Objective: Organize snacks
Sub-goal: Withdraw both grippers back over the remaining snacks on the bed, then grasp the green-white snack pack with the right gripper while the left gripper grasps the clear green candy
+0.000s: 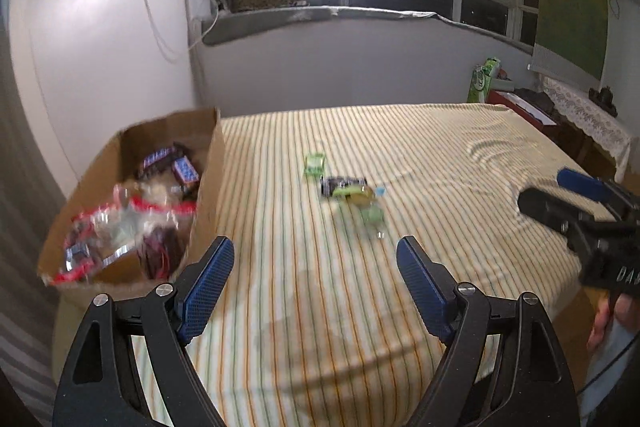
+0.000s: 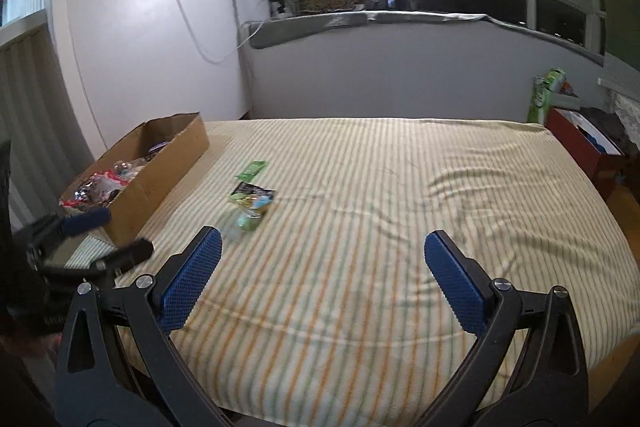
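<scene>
While a small cluster of crinkly green and black snack packets (image 1: pixel 344 189) lies loose mid-bed, blurred, likely awaiting sorting, an open brown cardboard box (image 1: pixel 208 183) at the bed's left edge already holds red, clear and blue wrapped snacks (image 1: pixel 132 223). Striped yellow bedsheet (image 2: pixel 400 187) beneath. Left gripper (image 1: pixel 316 259) and right gripper (image 2: pixel 322 255) hover, jaws wide apart, empty.
</scene>
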`<state>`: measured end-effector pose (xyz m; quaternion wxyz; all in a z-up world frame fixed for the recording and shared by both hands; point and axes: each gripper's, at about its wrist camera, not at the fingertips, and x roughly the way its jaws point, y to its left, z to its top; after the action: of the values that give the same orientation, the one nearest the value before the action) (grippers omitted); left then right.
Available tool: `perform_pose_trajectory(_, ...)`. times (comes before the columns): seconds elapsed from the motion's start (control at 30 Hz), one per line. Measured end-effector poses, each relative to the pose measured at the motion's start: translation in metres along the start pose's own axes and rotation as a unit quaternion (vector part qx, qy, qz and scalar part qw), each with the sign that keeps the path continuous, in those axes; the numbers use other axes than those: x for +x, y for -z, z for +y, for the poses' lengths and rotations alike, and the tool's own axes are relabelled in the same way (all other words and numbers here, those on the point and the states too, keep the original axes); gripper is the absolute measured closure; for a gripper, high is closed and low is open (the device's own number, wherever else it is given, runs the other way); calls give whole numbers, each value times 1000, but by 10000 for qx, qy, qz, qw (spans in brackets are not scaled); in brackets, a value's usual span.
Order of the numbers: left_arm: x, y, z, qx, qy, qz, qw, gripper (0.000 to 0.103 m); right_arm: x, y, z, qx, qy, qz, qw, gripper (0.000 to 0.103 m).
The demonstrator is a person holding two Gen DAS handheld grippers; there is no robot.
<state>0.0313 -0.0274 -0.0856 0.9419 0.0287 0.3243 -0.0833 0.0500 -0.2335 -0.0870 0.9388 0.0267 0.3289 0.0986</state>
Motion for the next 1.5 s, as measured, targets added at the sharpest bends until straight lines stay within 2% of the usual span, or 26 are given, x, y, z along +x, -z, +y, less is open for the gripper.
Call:
perform_pose_trajectory(0.2,0,22,2,-80,204,34,9998,20,24,-16,10,-264,-424,351,9981,0)
perform_pose_trajectory(0.4,15,31,-15,33,387,-199,9990,20,62,-39,16,-628,-973,708,9907,0)
perform_pose_trajectory(0.5,29,26,-17,-132,603,-65,9981,20,88,-49,18,-769,-1171,962,9855,5)
perform_pose_trajectory(0.73,64,0,-8,-381,563,349,9971,20,137,-61,30,-1158,-1701,1570,9659,13)
perform_pose_trajectory(0.9,82,-5,-5,-413,664,622,9950,20,161,-63,32,-1098,-2091,2053,9498,25)
perform_pose_trajectory(1.07,90,-7,-11,-191,845,790,9931,20,180,-68,32,-930,-2295,2551,9347,29)
perform_pose_trajectory(1.23,87,-13,-16,-122,984,875,9912,21,178,-68,41,-1024,-2460,2742,9240,30)
perform_pose_trajectory(1.33,87,-15,-22,-62,994,864,9913,21,182,-64,47,-1127,-2403,2895,9196,41)
perform_pose_trajectory(1.4,88,-12,-26,-40,999,925,9907,30,184,-60,48,-1168,-2380,2969,9174,51)
perform_pose_trajectory(1.5,92,-9,-28,-30,986,977,9903,38,189,-54,49,-1199,-2344,3070,9146,56)
